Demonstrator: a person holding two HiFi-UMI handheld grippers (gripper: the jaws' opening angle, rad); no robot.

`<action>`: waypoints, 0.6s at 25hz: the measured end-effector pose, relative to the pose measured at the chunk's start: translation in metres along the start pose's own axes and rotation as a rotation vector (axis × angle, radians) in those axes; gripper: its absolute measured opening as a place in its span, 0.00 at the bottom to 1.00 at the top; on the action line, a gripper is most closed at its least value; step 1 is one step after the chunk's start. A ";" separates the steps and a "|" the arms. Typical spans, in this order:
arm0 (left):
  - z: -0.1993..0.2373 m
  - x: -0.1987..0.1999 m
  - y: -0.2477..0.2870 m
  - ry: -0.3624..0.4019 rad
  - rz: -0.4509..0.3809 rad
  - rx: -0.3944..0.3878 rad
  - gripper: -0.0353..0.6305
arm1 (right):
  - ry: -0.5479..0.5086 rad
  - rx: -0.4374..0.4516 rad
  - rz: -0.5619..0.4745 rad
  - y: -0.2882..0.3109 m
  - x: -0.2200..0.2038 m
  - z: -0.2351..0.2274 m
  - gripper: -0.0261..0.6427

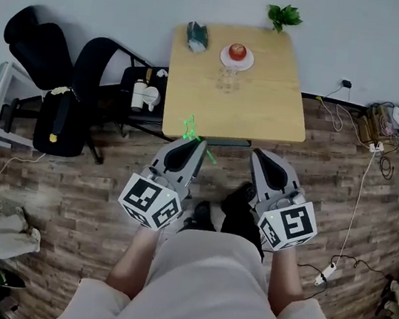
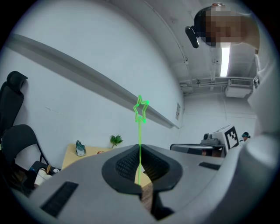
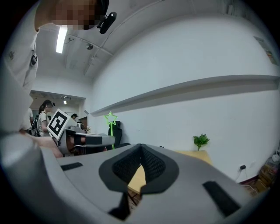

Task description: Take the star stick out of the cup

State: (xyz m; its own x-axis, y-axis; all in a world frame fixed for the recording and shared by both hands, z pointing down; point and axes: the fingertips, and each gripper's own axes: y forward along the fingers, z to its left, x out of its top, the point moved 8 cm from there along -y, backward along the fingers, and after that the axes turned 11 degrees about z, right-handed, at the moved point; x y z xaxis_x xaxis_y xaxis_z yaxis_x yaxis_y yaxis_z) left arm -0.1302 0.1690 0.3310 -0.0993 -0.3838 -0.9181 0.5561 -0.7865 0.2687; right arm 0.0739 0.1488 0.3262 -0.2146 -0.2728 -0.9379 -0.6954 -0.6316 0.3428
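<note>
— Left gripper (image 2: 139, 151) first, and its jaws are pinched tight on the star stick (image 2: 140, 127), clamping the shaft low down. What have you got from above?

— From the head view the left gripper (image 1: 190, 141) sits just short of the table's (image 1: 266, 120) near edge, over the wood floor. The star stick (image 1: 189, 125) pokes out of its tips, a short green tail showing on the other side of the jaws.

— Which way is it pointing?

— Upright. Its long axis runs straight up and down, crossing the jaws at a right angle, star end on top. The right gripper view agrees: star stick (image 3: 111, 127) standing tall, off to that gripper's left.

— And its look?

— Very thin, bright green shaft, topped by a small five-pointed star drawn only in outline, hollow in the middle.

— Right gripper (image 3: 141, 148)?

— Jaws pressed together with nothing between them. It is held level beside the left one, right gripper (image 1: 258, 154) also near the table edge.

— The cup?

— Clear cup (image 1: 226, 83) mid-table, just in front of a plate (image 1: 237, 60) with an apple (image 1: 238, 51), well apart from the stick.
</note>
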 end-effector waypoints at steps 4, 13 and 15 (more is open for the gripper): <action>-0.005 0.001 -0.004 0.016 0.001 -0.008 0.07 | -0.001 -0.007 -0.009 -0.005 0.002 0.004 0.04; -0.003 0.006 -0.001 0.018 -0.005 -0.009 0.07 | -0.011 -0.019 0.002 -0.002 0.008 0.000 0.04; -0.001 0.006 0.001 0.018 -0.003 -0.011 0.07 | -0.006 -0.026 0.001 -0.003 0.008 -0.002 0.03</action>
State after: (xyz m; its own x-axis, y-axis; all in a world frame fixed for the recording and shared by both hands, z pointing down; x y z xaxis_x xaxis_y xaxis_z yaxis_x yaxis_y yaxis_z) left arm -0.1294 0.1668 0.3251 -0.0864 -0.3729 -0.9238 0.5650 -0.7821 0.2629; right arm 0.0751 0.1469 0.3175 -0.2192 -0.2689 -0.9379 -0.6773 -0.6500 0.3446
